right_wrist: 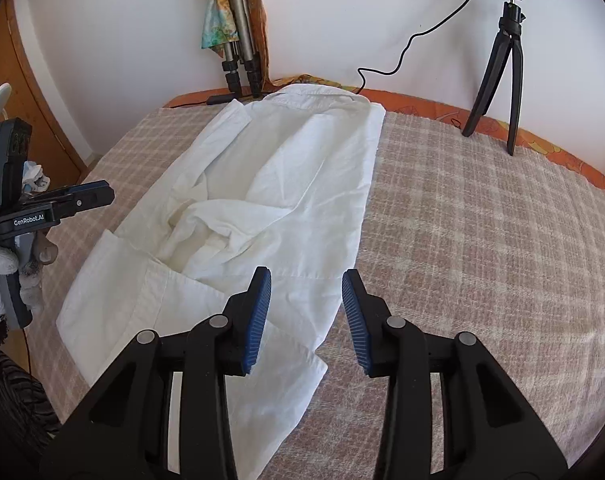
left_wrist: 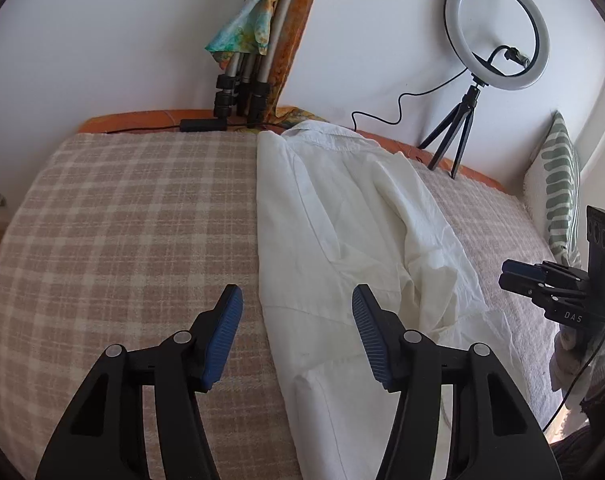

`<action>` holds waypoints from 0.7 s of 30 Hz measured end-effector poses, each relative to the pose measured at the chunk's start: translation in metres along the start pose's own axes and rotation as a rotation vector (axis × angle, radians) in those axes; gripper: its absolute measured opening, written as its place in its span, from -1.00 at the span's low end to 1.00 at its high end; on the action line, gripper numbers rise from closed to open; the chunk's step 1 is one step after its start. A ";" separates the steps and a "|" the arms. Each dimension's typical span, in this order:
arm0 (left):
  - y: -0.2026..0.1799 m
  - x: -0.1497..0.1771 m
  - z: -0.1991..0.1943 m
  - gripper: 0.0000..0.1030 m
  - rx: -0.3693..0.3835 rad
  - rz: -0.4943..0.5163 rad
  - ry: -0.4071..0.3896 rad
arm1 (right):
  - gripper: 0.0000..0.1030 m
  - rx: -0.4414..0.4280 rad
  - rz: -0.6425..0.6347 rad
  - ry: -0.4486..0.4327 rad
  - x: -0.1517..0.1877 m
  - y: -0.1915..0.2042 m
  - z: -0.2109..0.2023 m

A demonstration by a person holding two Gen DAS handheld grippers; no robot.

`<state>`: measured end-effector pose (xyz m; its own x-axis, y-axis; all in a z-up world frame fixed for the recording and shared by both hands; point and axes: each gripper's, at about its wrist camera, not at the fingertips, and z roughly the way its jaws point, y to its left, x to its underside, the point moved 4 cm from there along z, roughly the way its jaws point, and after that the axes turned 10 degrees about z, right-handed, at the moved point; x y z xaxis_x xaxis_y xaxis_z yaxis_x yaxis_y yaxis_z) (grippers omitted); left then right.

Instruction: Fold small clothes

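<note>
Folding white shirt [right_wrist: 286, 184] lengthwise on checked blanket [right_wrist: 482, 240] | left gripper [left_wrist: 297, 322] and right gripper [right_wrist: 306, 300] parted, empty, over shirt's near end | advice: pinch hem corners evenly before next fold.

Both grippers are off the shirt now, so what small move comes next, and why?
Probably lower the right gripper onto the hem of the white shirt and pinch it. Both grippers stand open and empty, the sides are already folded in, and the shirt lies long on the blanket.
</note>
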<state>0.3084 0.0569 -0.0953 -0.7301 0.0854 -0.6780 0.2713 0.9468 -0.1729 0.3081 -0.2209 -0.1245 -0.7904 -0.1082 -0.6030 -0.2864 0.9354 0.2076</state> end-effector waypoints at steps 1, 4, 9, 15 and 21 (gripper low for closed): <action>0.004 -0.007 0.003 0.09 0.006 -0.002 -0.005 | -0.24 -0.001 0.019 -0.003 -0.008 -0.007 0.002; 0.017 -0.025 0.019 0.09 0.051 -0.036 -0.001 | -0.24 -0.039 0.091 0.001 -0.037 -0.028 0.014; 0.033 -0.042 0.053 0.09 0.073 -0.077 0.026 | -0.24 -0.135 0.186 0.058 -0.070 -0.051 0.052; 0.038 -0.051 0.082 0.09 0.097 -0.068 0.045 | -0.24 -0.195 0.217 0.092 -0.086 -0.051 0.094; 0.037 -0.055 0.099 0.09 0.089 -0.045 0.058 | -0.90 -0.187 0.227 0.123 -0.095 -0.053 0.119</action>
<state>0.4207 0.0565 -0.1355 -0.7770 0.0637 -0.6262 0.2901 0.9191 -0.2665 0.4631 -0.2201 -0.1695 -0.9019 0.0458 -0.4295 -0.1806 0.8633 0.4713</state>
